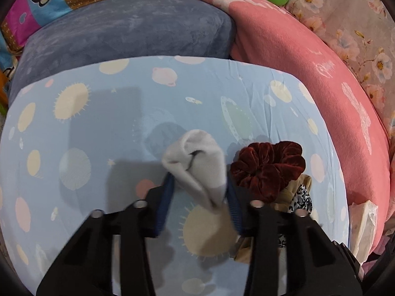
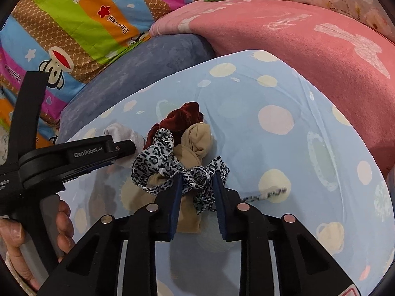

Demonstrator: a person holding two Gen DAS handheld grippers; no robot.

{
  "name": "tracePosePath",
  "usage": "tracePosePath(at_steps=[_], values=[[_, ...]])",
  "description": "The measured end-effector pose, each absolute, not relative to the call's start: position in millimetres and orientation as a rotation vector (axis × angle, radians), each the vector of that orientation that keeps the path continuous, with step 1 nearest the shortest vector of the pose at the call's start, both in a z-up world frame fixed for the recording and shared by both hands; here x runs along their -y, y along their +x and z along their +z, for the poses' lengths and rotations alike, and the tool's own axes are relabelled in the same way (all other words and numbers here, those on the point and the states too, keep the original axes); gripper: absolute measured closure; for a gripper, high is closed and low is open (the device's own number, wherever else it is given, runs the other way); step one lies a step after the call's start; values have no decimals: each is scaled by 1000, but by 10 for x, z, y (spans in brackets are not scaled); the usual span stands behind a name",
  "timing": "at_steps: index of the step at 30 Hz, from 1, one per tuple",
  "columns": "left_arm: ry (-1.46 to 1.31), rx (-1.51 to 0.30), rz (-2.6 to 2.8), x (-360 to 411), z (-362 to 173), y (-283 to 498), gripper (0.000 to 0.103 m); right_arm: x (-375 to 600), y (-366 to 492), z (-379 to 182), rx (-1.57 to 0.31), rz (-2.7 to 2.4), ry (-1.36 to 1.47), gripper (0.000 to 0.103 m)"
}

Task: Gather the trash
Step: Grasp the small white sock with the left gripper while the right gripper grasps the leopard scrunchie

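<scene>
Left wrist view: the left gripper (image 1: pixel 198 198) has its blue fingers (image 1: pixel 165 207) pinched on a bunched white sock (image 1: pixel 197 162), which sits on the light blue planet-print sheet (image 1: pixel 98 128) of the bed. Just to its right lies a dark red velvet scrunchie (image 1: pixel 266 167), touching a beige stocking (image 1: pixel 296 187).

Right wrist view: the right gripper (image 2: pixel 196 194) has its fingers narrowed on a leopard-print scrunchie (image 2: pixel 172 165), draped over the beige stocking and beside the red scrunchie. The person's hand (image 2: pixel 37 234) grips the left tool's handle.

The step in hand looks like the pickup. Next, both pieces likely need lifting clear without dragging the neighbours along.
</scene>
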State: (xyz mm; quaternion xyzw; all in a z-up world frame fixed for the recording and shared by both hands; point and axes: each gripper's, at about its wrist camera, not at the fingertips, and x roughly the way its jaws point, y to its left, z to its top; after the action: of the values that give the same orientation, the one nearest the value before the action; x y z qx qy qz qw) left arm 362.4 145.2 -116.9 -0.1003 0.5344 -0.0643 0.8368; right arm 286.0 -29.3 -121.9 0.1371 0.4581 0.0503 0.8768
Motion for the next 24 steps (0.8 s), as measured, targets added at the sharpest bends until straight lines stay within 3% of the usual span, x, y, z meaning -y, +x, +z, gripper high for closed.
tracePosePath(at_steps=[3,6,24], values=[[-211,-1119,-137,-1442,-1149,3566,80,253,2824,-1199,-961,110,265,96],[-206,-1121,-139,-1435,-1128,3496,82,263,2769,-1181,-958,100,270,98],[-196,-1049,-211,-1263,-513,2739,83,569,2094,-522,-812,49,316,99]])
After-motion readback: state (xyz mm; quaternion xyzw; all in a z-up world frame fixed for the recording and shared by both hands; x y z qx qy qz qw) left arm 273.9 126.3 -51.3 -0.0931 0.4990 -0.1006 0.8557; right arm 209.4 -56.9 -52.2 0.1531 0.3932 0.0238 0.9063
